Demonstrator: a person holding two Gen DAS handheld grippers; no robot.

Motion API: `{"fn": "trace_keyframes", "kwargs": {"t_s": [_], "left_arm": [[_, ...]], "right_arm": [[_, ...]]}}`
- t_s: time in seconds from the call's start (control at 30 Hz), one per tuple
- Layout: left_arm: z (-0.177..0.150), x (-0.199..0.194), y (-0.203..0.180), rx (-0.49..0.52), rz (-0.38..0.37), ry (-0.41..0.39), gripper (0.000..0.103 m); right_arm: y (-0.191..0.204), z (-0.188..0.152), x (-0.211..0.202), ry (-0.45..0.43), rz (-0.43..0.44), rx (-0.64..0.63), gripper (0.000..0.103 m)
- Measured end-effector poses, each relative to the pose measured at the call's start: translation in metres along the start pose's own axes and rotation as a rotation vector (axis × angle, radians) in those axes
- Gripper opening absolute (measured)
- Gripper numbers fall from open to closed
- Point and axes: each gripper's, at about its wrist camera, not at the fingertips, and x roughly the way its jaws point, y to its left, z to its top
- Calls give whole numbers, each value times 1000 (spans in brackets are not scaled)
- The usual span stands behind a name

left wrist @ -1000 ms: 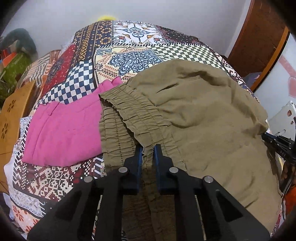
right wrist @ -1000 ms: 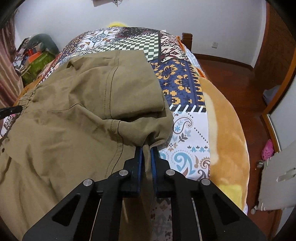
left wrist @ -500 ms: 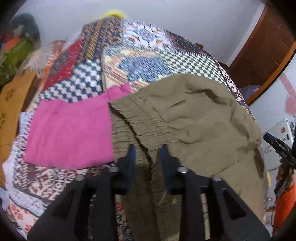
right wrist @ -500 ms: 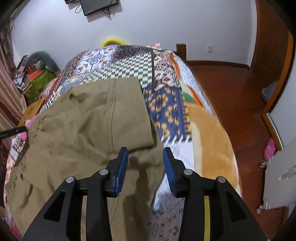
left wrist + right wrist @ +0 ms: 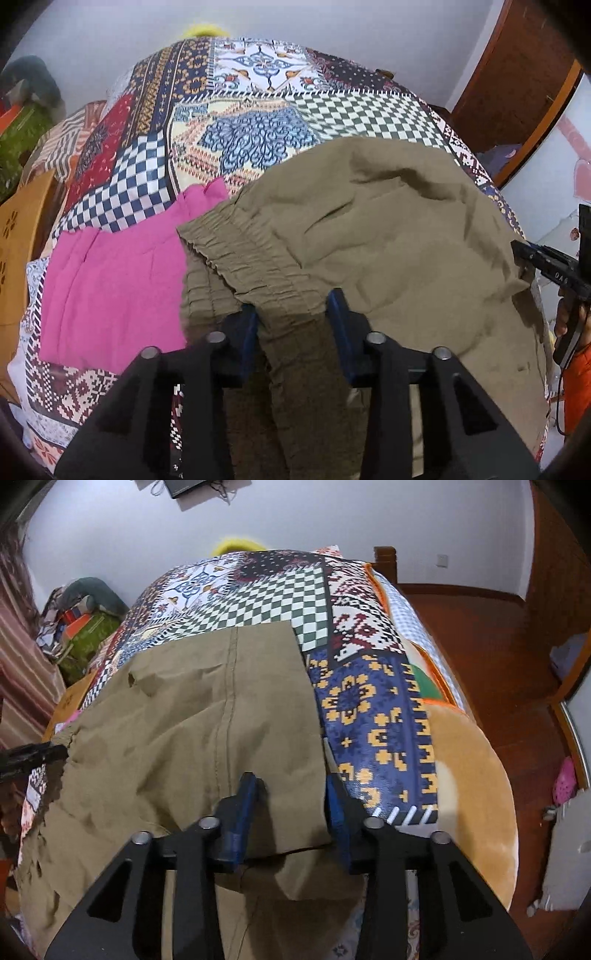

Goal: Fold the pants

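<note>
Two black tools hung over the baggy olive-brown cloth pants on the patchwork-covered bed. Left tool and right tool were apart but closing, squeezing nothing, cloth lying loose between.

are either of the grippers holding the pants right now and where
Neither. The left gripper straddles the olive pants' waistband, the right gripper their hem; both jaws closing, not pressing.

bed under multicoloured patchwork-print cover. olive-khaki cloth pants, elastic waistband, spread across near half. flat bright pink cloth garment beside pants, waistband overlapping its edge.
</note>
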Motion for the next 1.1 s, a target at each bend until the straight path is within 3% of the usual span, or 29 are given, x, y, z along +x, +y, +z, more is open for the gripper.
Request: {"fn": "trace_keyframes", "kwargs": {"t_s": [0.1,0.27,0.4,0.53,0.67,0.87,1.0,1.1], "left_arm": [[3,-4,-5,20,18,-29,15],[4,-8,-14,71,76,-54,12],[3,-8,-13,103,145,-74,12],[1,7,-4,93,164,-39,13],[-1,12,1,74,139,-24,13],[1,-12,23,-22,34,-26,17],[8,-32,39,-58,60,-61,18],[17,-42,51,-80,69,-88,28]], "right_arm": [[10,-3,-4,-18,-40,-69,12],[23,-5,-4,-45,-129,-182,11],[16,-2,-2,-42,-140,-181,10],[12,-5,5,-22,-162,-178,10],[12,-7,6,-5,-179,-172,10],[13,5,-8,15,-147,-154,13],[19,16,-24,-24,-144,-156,14],[22,30,-36,-66,-124,-149,18]]}}
